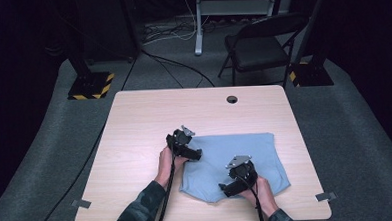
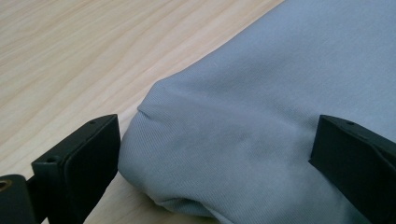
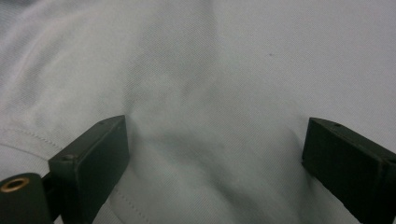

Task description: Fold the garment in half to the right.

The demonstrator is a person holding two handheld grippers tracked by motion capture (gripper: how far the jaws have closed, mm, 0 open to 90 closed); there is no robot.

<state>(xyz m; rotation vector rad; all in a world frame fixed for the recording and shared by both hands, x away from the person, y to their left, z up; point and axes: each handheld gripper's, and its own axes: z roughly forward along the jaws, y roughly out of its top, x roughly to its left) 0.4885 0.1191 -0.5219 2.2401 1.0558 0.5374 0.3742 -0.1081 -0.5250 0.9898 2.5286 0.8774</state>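
A light blue folded cloth [image 1: 246,158] lies on the right half of the wooden table [image 1: 144,127]. My left gripper [image 1: 195,154] stands at the cloth's left edge and is open. In the left gripper view its jaws straddle a rounded folded corner of the cloth [image 2: 224,140], one jaw over bare wood and the other over fabric. My right gripper [image 1: 227,188] is low over the cloth's near left part and is also open. In the right gripper view its jaws sit wide apart on either side of a raised wrinkle in the cloth [image 3: 210,93], with a stitched hem at the lower left.
The table has a round cable hole [image 1: 231,99] near its far edge and tape tabs at its near corners. A black folding chair [image 1: 261,45] stands beyond the table. Stand bases with yellow-black stripes [image 1: 90,86] and cables lie on the grey floor.
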